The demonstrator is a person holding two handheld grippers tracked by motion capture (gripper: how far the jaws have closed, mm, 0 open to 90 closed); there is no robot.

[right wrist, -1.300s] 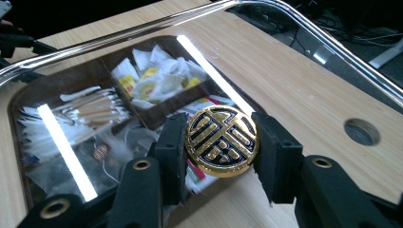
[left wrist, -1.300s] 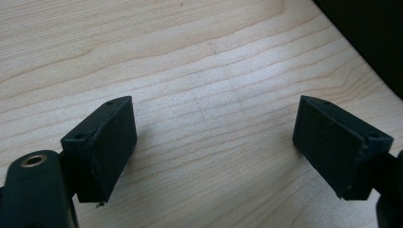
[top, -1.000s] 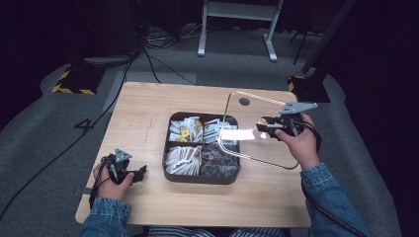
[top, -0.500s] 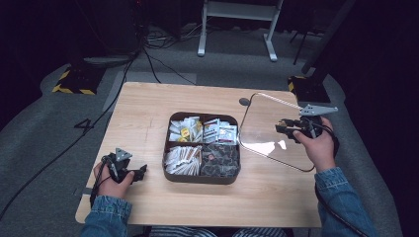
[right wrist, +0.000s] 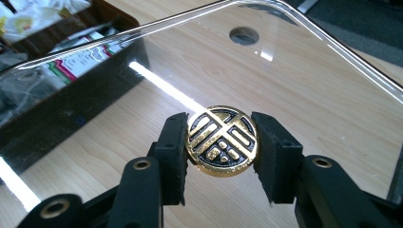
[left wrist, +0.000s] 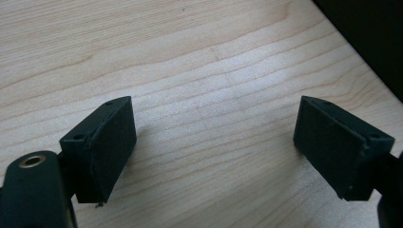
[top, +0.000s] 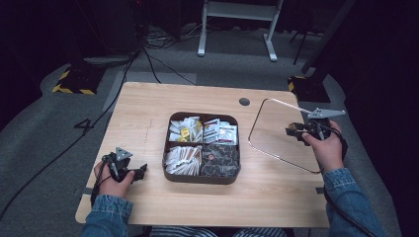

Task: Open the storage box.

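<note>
- Right gripper (right wrist: 222, 142): jaws clamped on the gold knob (right wrist: 222, 141) of the clear lid (top: 276, 131), which lets the hand carry the lid without touching the pane.
- Lid: hangs tilted over the table's (top: 148, 113) right edge, apart from the box (top: 201, 148), so the packets are exposed.
- Left gripper (left wrist: 214, 142): jaws spread, nothing between them, parked near the front left corner, judged idle.

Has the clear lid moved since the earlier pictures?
Yes. The clear lid, held by the right tongs, has shifted right, off the brown tray.
</note>
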